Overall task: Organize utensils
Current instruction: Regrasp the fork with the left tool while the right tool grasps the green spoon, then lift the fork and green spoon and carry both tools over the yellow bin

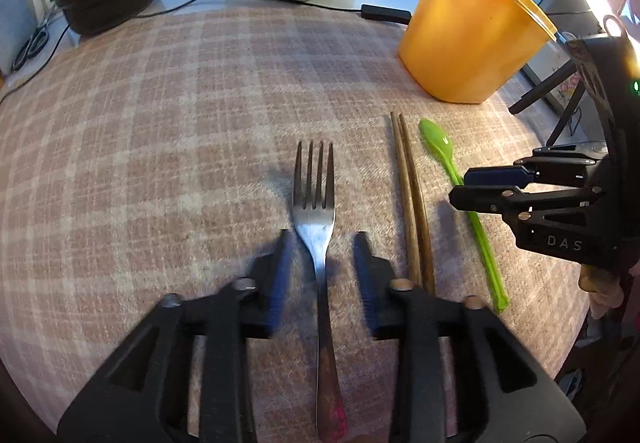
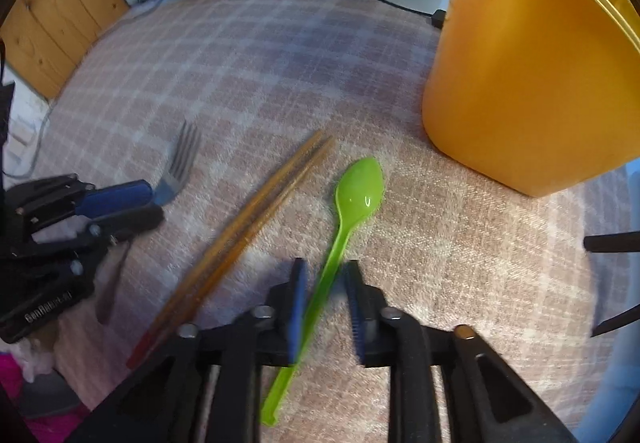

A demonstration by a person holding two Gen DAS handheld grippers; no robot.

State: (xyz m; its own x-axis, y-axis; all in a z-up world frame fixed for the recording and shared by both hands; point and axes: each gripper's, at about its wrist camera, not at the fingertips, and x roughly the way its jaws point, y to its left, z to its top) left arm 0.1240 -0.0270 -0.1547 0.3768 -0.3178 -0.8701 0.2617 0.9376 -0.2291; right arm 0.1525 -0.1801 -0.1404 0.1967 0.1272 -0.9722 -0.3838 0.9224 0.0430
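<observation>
Lying flat on the checked tablecloth (image 1: 160,103) are three utensils side by side: a steel fork (image 1: 316,211) at the centre of the left wrist view, a pair of wooden chopsticks (image 1: 412,199) just right of it, and a glossy green plastic spoon (image 2: 352,211) beyond those, bowl pointing up the frame. An orange plastic container (image 1: 468,27) stands at the upper right, with a stick-like end or two poking above its rim; what they are cannot be made out. The fork's handle end is blurred and reddish at the bottom edge, and the spoon's shaft is partly covered by the right claw in the left wrist view. The left gripper (image 1: 324,239) is released, its pads straddling the fork's neck with clear gaps on both sides. The right gripper (image 2: 326,271) straddles the spoon's shaft with a narrow gap; motion blur hides whether its pads touch it.
</observation>
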